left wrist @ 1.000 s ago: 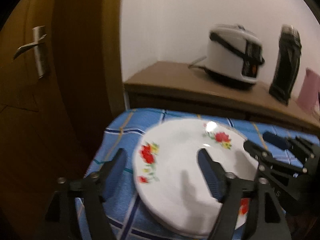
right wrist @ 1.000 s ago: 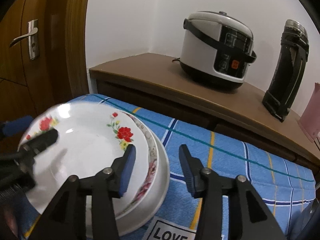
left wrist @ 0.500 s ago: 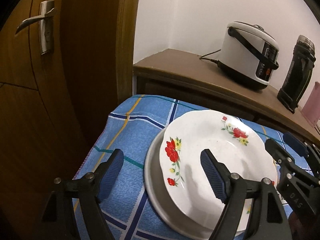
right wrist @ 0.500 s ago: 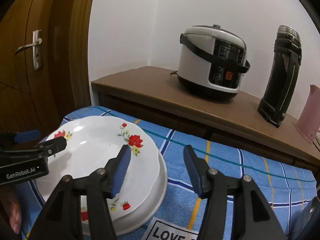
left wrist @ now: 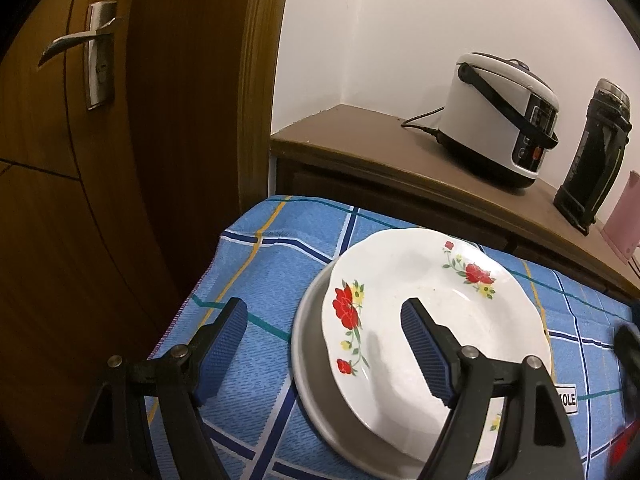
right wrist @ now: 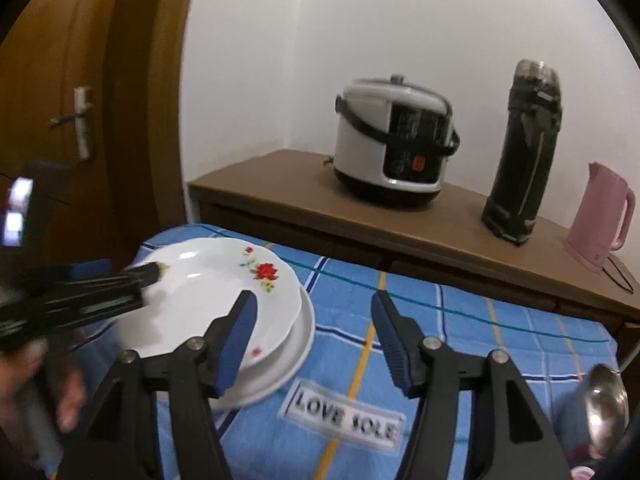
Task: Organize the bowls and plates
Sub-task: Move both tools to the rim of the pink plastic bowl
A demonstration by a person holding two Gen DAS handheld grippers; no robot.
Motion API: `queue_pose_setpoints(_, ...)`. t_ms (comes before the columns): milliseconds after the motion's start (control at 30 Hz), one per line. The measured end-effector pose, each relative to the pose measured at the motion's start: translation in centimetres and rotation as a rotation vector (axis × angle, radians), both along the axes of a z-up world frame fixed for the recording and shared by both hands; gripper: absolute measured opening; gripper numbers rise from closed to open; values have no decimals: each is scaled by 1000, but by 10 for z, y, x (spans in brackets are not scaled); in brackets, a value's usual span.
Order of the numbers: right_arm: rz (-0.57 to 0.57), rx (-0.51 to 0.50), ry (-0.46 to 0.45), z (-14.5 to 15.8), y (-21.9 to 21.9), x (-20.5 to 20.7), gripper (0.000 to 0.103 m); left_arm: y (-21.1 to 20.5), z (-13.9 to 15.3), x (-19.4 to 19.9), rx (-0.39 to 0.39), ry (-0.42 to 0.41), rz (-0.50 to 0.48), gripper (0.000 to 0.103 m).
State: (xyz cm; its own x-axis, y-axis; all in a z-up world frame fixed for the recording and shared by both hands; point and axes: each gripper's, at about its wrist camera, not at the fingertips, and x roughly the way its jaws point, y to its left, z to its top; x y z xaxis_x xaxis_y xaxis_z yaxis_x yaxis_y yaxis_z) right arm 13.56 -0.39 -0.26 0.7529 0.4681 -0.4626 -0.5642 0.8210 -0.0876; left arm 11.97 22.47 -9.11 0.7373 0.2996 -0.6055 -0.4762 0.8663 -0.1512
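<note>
A white plate with red flowers (left wrist: 420,280) lies on top of a wider plain white dish (left wrist: 306,364) on the blue checked tablecloth (left wrist: 272,264). My left gripper (left wrist: 322,304) is open. One finger hangs over the plate and the other over the cloth, and neither pad presses on anything. In the right wrist view the flowered plate (right wrist: 208,292) sits left of my right gripper (right wrist: 313,297). Its jaws are opening, with only cloth below the gap. The left gripper shows there as a blurred black shape whose fingertip (right wrist: 152,274) is over the plate's far rim.
A brown sideboard (right wrist: 280,184) behind the table carries a white rice cooker (right wrist: 392,148), a black flask (right wrist: 524,152) and a pink kettle (right wrist: 600,216). A wooden door with a metal handle (left wrist: 80,44) stands left. A steel bowl (right wrist: 604,400) sits at the table's near right.
The flowered plate has settled flat onto the wider dish. My right gripper let it go, widened its jaws and drew back and up to the right. The left gripper stayed open near the plate.
</note>
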Motion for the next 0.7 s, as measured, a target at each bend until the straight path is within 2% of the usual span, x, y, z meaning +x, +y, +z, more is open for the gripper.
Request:
queue_pose_setpoints(133, 29, 0, -54, 17, -33, -41, 63, -14, 7, -10, 48, -17, 4, 81)
queue_pose_setpoints(300, -12, 34, -51, 26, -98, -71, 64, -63, 32, -30, 34, -84, -75, 81)
queue_pose_setpoints(367, -48, 38, -42, 25, -120, -74, 64, -92, 42, -33, 35, -99, -147, 81)
queue_pose_setpoints(500, -153, 68, -10, 20, -174, -79, 64, -167, 58, -40, 73, -106, -352, 81)
queue_pose_setpoints(600, -230, 74, 18, 16, -209, -79, 64, -220, 58, -45, 80, -93, -501, 81)
queue_pose_setpoints(700, -306, 72, 49, 9, -243, -79, 62, -259, 55, -45, 46, -67, -630, 81)
